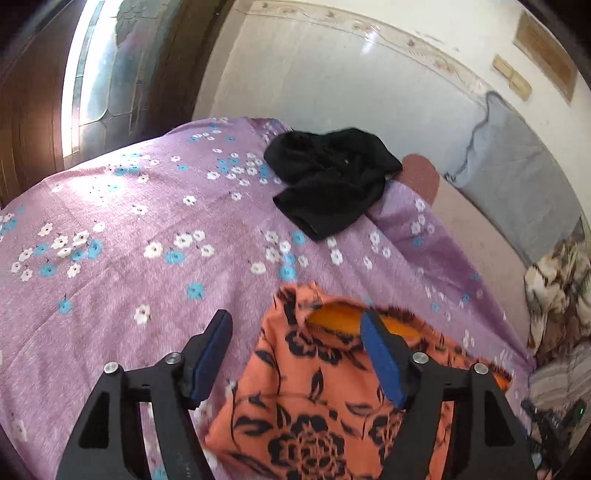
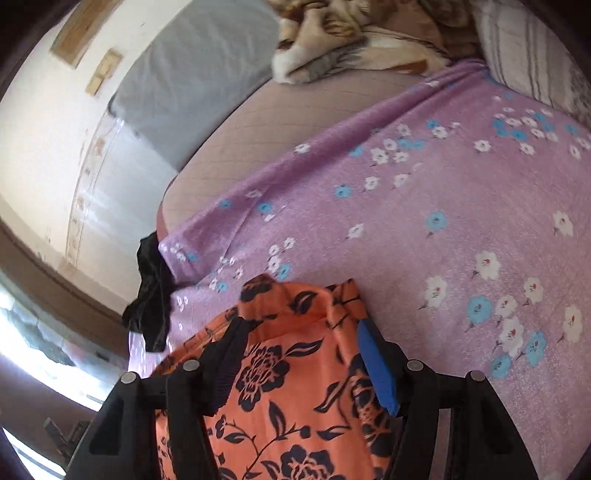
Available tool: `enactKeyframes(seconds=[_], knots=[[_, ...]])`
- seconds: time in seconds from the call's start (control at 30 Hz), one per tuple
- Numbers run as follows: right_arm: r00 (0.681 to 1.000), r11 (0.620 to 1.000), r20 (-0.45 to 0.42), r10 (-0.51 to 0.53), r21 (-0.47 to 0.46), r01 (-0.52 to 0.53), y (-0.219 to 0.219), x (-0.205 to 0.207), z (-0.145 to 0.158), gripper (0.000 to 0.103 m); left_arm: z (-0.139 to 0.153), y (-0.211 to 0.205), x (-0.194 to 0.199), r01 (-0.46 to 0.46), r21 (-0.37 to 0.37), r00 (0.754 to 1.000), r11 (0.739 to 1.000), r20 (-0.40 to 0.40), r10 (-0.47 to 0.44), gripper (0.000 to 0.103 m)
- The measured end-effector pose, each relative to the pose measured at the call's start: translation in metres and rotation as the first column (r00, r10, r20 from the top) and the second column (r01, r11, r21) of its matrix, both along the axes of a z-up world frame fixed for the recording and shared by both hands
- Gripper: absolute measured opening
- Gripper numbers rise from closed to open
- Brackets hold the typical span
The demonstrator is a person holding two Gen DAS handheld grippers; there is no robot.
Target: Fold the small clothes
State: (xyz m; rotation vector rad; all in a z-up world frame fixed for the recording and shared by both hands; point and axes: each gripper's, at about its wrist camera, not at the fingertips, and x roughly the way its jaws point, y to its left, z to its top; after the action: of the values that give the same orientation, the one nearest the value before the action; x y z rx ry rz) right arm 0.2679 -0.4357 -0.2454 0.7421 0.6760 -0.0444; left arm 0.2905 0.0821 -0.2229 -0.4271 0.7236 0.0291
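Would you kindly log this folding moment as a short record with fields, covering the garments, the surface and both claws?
surface: purple floral bedsheet
garment in work: orange floral garment, lying on the sheet under both claws
other garment: black garment, crumpled at the far edge of the sheet, apart from the orange one
left claw: open, gripping nothing
right claw: open over the orange cloth
background: patterned blanket, grey cushion

Left wrist view: low and close over the purple floral bedsheet [image 1: 129,229], facing the tiled wall [image 1: 332,85]. Right wrist view: equally close, rolled sideways, facing the pillow end. Shared: orange floral garment [image 1: 314,406] [image 2: 295,387], black garment [image 1: 332,177] [image 2: 151,295].
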Motion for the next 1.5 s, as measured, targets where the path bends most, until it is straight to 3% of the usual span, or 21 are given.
enactKeyframes(seconds=[0.07,0.17,0.27,0.4,0.5,0.57,0.6,0.67,0.7,0.73,0.8,0.87,0.9,0.97,1.0,1.1,1.17,1.23,1.37,1.5], knots=[[0.998,0.997,-0.013,0.068,-0.031,-0.068,0.023,0.003,0.001,0.063,-0.01,-0.02,-0.012,0.058,0.026,0.998,0.998,-0.028,-0.057,0.073],[0.985,0.979,-0.055,0.166,-0.114,-0.171,0.061,0.01,0.0,0.058,-0.035,-0.045,-0.005,0.144,0.112,0.976,0.983,-0.179,-0.122,0.073],[0.967,0.948,-0.125,0.224,-0.202,-0.246,0.092,0.02,-0.012,0.055,-0.058,-0.044,0.004,0.148,0.126,0.959,0.981,-0.261,-0.111,0.073],[0.952,0.895,-0.257,0.167,-0.366,-0.256,0.102,0.057,-0.029,0.051,-0.059,-0.028,0.016,0.083,0.178,0.967,0.981,-0.251,-0.037,0.073],[0.947,0.882,-0.32,-0.028,-0.453,-0.127,0.071,0.096,-0.038,0.046,-0.051,-0.006,0.03,-0.016,0.2,0.972,0.98,-0.226,0.061,0.073],[0.95,0.884,-0.303,-0.079,-0.462,-0.074,0.066,0.105,-0.029,0.046,-0.048,0.013,0.037,-0.093,0.188,0.966,0.978,-0.223,0.134,0.073],[0.963,0.883,-0.265,-0.049,-0.463,-0.082,0.077,0.104,-0.02,0.046,-0.046,0.023,0.039,-0.127,0.178,0.96,0.976,-0.225,0.166,0.073],[0.971,0.885,-0.213,0.112,-0.424,-0.194,0.118,0.101,-0.005,0.045,-0.045,0.039,0.041,-0.176,0.158,0.949,0.972,-0.234,0.21,0.073],[0.949,0.874,-0.216,0.229,-0.384,-0.298,0.147,0.101,-0.002,0.045,-0.045,0.045,0.041,-0.192,0.152,0.944,0.97,-0.24,0.225,0.073],[0.908,0.84,-0.236,0.345,-0.354,-0.411,0.179,0.101,-0.003,0.045,-0.045,0.05,0.041,-0.207,0.145,0.939,0.967,-0.249,0.238,0.073],[0.8,0.727,-0.291,0.526,-0.335,-0.6,0.247,0.1,-0.01,0.046,-0.045,0.057,0.038,-0.225,0.119,0.932,0.967,-0.263,0.249,0.073],[0.703,0.625,-0.344,0.622,-0.321,-0.711,0.305,0.103,-0.024,0.045,-0.047,0.059,0.037,-0.209,0.102,0.932,0.973,-0.28,0.23,0.073],[0.69,0.595,-0.36,0.628,-0.35,-0.724,0.329,0.11,-0.029,0.045,-0.048,0.059,0.038,-0.193,0.104,0.933,0.976,-0.289,0.215,0.073],[0.715,0.585,-0.374,0.591,-0.411,-0.699,0.358,0.135,-0.036,0.045,-0.05,0.056,0.039,-0.171,0.12,0.932,0.978,-0.302,0.2,0.073],[0.749,0.617,-0.362,0.556,-0.424,-0.663,0.364,0.152,-0.036,0.045,-0.051,0.055,0.04,-0.16,0.125,0.931,0.979,-0.31,0.192,0.073],[0.88,0.79,-0.264,0.394,-0.392,-0.472,0.345,0.193,-0.024,0.044,-0.053,0.056,0.044,-0.134,0.116,0.932,0.984,-0.323,0.165,0.073],[0.935,0.864,-0.174,0.31,-0.358,-0.354,0.32,0.191,-0.004,0.044,-0.051,0.056,0.045,-0.133,0.117,0.933,0.984,-0.319,0.164,0.073],[0.941,0.868,-0.136,0.31,-0.363,-0.338,0.3,0.174,0.011,0.044,-0.049,0.052,0.046,-0.109,0.103,0.94,0.989,-0.313,0.136,0.073],[0.931,0.81,-0.193,0.31,-0.459,-0.365,0.259,0.127,0.025,0.044,-0.041,0.019,0.045,-0.01,0.158,0.958,0.987,-0.282,0.055,0.073],[0.954,0.834,-0.206,0.22,-0.467,-0.293,0.184,0.046,0.031,0.044,-0.032,-0.028,0.036,0.111,0.275,0.971,0.955,-0.236,-0.045,0.073]])
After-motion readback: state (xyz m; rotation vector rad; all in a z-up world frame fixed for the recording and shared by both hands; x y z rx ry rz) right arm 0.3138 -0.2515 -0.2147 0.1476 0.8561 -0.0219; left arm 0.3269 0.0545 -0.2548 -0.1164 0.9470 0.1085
